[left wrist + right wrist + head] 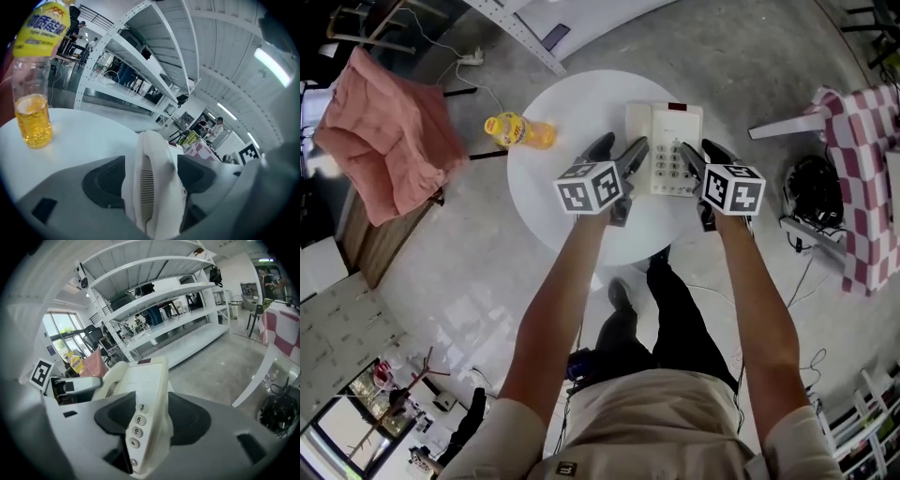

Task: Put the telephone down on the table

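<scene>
While both grippers clamp it from opposite sides, the cream telephone (664, 131) sits over the round white table (572, 103) at the upper centre of the head view; whether its base touches the tabletop I cannot tell. The left gripper (621, 150) pinches the handset edge and the right gripper (700, 150) the keypad edge, pads tight against plastic. A bottle (517, 129) of yellow drink stands on the table left of the telephone.
</scene>
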`<action>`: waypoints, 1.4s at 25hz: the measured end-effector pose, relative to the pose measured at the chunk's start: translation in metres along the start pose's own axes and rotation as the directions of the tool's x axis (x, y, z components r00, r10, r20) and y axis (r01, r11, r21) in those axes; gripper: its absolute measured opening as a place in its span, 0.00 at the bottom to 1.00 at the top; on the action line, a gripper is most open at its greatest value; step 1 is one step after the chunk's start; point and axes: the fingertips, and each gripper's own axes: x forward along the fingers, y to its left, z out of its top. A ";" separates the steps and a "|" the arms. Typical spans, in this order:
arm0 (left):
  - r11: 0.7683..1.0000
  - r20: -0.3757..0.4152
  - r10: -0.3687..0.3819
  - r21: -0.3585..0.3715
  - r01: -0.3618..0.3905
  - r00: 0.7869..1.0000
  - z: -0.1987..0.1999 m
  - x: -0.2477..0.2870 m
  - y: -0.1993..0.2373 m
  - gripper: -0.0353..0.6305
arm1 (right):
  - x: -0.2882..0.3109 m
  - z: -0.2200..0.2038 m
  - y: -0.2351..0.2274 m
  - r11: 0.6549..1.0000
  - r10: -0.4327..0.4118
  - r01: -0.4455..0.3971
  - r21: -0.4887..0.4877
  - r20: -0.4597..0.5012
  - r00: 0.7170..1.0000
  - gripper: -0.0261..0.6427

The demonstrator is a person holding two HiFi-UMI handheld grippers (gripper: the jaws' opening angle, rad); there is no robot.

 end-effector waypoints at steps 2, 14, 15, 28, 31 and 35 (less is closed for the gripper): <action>1.000 0.009 0.006 0.003 -0.006 1.000 0.004 -0.013 0.001 0.57 | -0.006 0.003 -0.002 0.999 -0.034 0.034 -0.005 0.000 0.999 0.33; 0.989 0.114 -0.086 0.131 0.070 0.990 0.060 -0.119 -0.041 0.21 | -0.079 0.052 0.065 0.990 -0.016 0.030 -0.137 0.102 0.995 0.07; 0.987 0.122 -0.097 0.139 0.080 0.988 0.066 -0.129 -0.048 0.18 | -0.088 0.056 0.075 0.988 -0.011 0.028 -0.152 0.111 0.994 0.04; 0.953 0.206 -0.219 0.253 0.165 0.954 0.131 -0.271 -0.135 0.09 | -0.208 0.100 0.203 0.944 0.083 0.001 -0.330 0.239 0.967 0.02; 0.941 0.227 -0.240 0.292 0.169 0.944 0.141 -0.306 -0.153 0.09 | -0.236 0.105 0.232 0.931 0.108 -0.004 -0.364 0.264 0.958 0.02; 0.917 0.259 -0.271 0.362 0.167 0.927 0.153 -0.355 -0.178 0.09 | -0.275 0.107 0.264 0.913 0.132 -0.006 -0.407 0.281 0.950 0.02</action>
